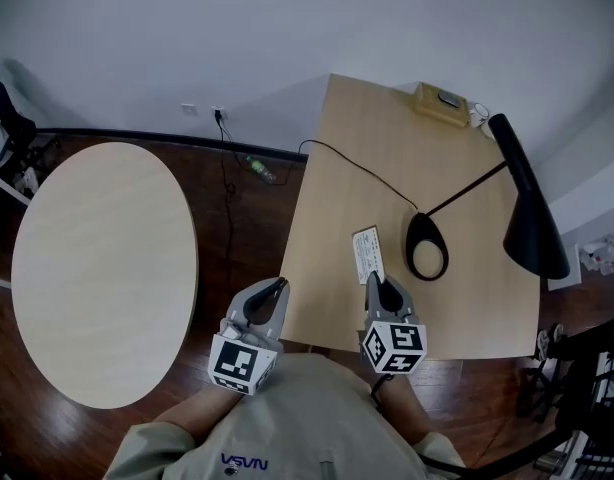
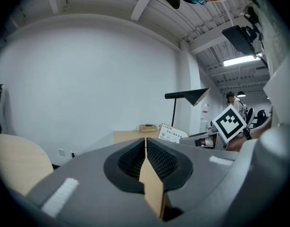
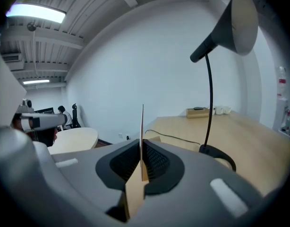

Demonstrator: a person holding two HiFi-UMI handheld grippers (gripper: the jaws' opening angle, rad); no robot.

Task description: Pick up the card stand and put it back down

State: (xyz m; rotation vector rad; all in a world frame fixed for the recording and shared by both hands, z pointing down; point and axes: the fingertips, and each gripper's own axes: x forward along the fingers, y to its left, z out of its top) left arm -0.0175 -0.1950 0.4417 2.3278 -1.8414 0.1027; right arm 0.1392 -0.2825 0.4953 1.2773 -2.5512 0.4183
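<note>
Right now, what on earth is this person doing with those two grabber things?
A person holds a two-jaw gripper in each hand at a wooden table. The right gripper is shut on a small card stand, apparently raised just off the table, near a black lamp. The left gripper is shut and empty.

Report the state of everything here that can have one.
right gripper: shut on the card stand
card stand: clamped edge-on between the right gripper's jaws
left gripper: shut, empty
desk lamp: standing upright, appears unlit
</note>
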